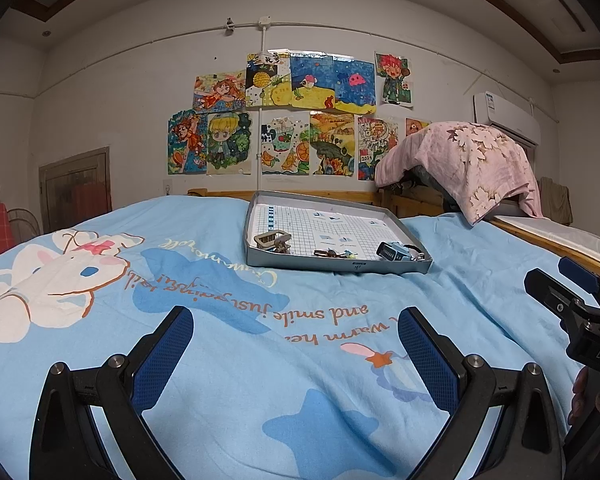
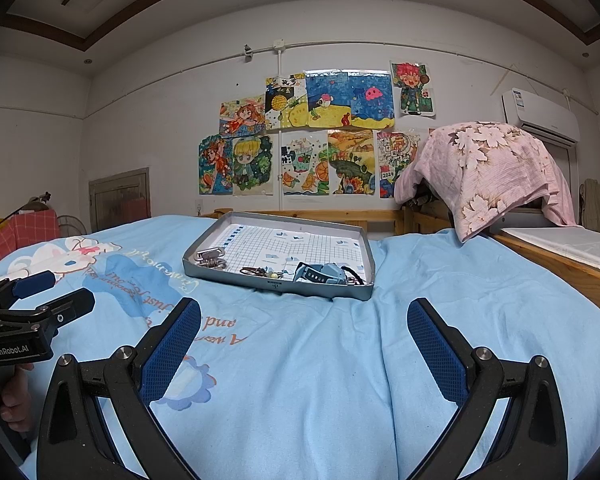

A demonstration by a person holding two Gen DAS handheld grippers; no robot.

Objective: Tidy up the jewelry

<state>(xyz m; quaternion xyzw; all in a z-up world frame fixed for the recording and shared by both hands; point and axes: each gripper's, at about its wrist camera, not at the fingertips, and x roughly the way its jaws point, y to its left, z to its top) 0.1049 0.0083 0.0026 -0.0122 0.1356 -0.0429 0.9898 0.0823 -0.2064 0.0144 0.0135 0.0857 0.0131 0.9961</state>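
Left wrist view: one tray [image 1: 259,258] (three trinkets inside), both tongs [image 1: 295,344] [image 2: 304,334] spread, empty.

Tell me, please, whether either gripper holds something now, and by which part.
Nothing is held. The left gripper and the right gripper are both open above the light blue bedspread; the jewelry lies in the shallow grey tray.

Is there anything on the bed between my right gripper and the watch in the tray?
Nothing visible lies between them. The right gripper, open, faces bare blue bedspread up to the tray. Only the tray's low front wall stands ahead of the watch, which lies just behind it near the right corner, so come in over the rim.
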